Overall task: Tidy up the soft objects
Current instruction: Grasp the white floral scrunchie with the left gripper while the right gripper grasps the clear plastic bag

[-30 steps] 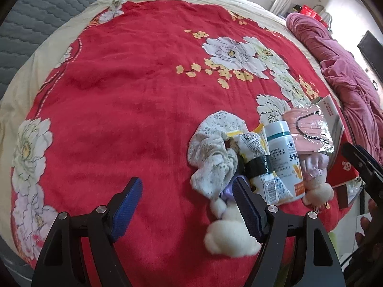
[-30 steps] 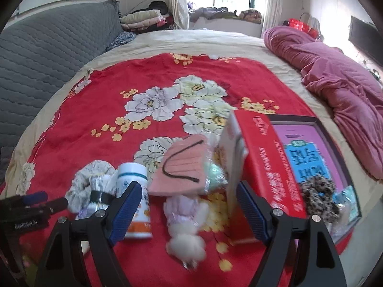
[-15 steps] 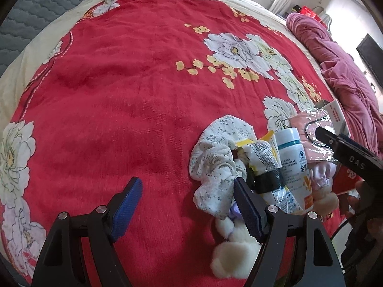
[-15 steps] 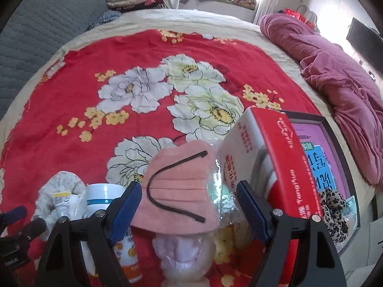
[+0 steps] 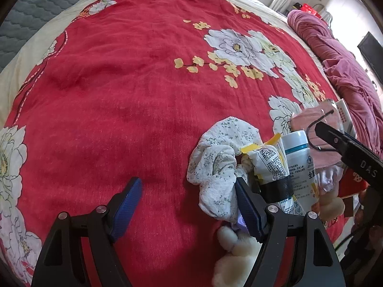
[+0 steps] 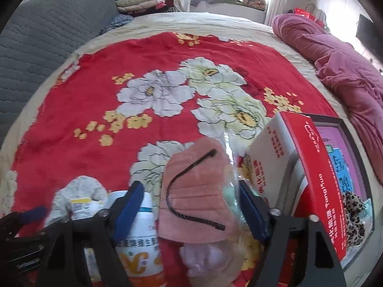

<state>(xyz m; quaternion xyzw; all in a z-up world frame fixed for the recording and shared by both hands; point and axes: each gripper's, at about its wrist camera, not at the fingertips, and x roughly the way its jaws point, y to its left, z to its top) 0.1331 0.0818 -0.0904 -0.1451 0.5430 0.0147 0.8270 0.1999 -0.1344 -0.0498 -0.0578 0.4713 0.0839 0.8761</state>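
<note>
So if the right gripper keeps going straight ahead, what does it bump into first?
Most likely the pink face mask in its clear wrapper, which sits between the open fingers of the right gripper. Depth is hard to judge.

The bottle (image 6: 141,246) is half hidden behind a blue finger (image 6: 128,209) — its base cut off. The scrunchie (image 6: 79,196) is blurred.

Bare red blanket (image 5: 115,100) lies open leftward; bottle (image 6: 141,246) and red box (image 6: 308,172) flank the pink mask (image 6: 196,198) closely
</note>
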